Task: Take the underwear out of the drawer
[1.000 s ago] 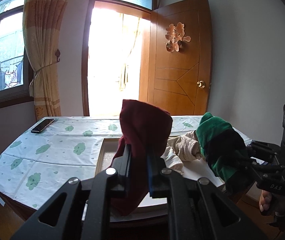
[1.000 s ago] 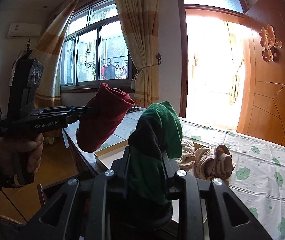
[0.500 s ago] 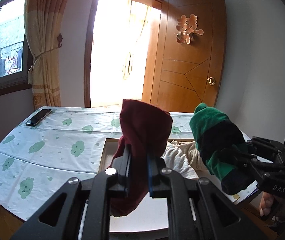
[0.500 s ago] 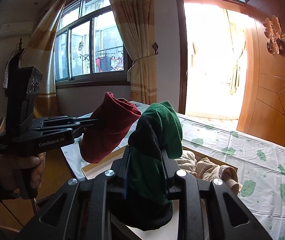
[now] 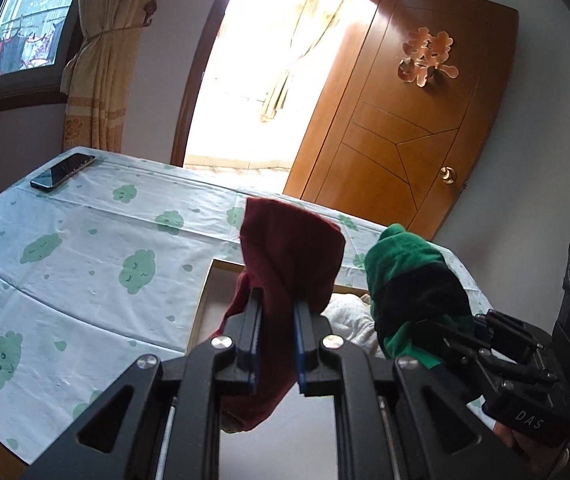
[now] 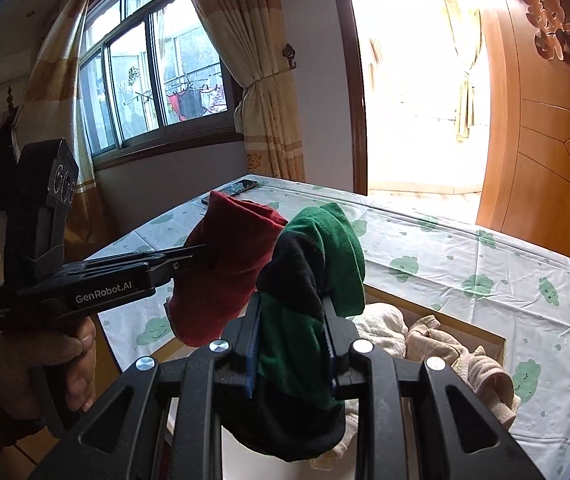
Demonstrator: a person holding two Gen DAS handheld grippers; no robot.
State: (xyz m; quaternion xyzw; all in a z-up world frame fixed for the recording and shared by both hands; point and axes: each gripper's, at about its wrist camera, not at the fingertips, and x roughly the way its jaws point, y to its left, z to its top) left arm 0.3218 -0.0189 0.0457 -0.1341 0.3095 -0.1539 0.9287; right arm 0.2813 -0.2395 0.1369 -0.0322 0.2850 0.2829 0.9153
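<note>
1. My left gripper [image 5: 276,320] has its jaws clamped down narrow on the dark red underwear [image 5: 289,256], pinched through a bunched fold near its middle so that cloth stands up above the jaws and more hangs below.
2. My right gripper [image 6: 291,332] has its jaws closed on the green and black underwear [image 6: 317,264], taken the same way, with a thicker wad between them.
3. Both pieces hang in the air just above the near end of the drawer [image 6: 465,322], side by side and close together; whether they touch I cannot tell.
4. I judge this cloth light, soft and limp. It will sag and swing, not slip or break, and a grip on a gathered fold or the waistband should hold better than one on a single thin edge.
5. The drawer is a shallow, pale box lying open on the table [image 5: 85,264], near its front edge, on the cloud-print cover.
6. Inside it lie more crumpled pale garments [image 6: 437,340], cream and beige, heaped toward the right side; the left part of its floor looks bare.
7. A phone [image 5: 63,171] lies at the table's far left corner, well apart from the drawer.
</note>
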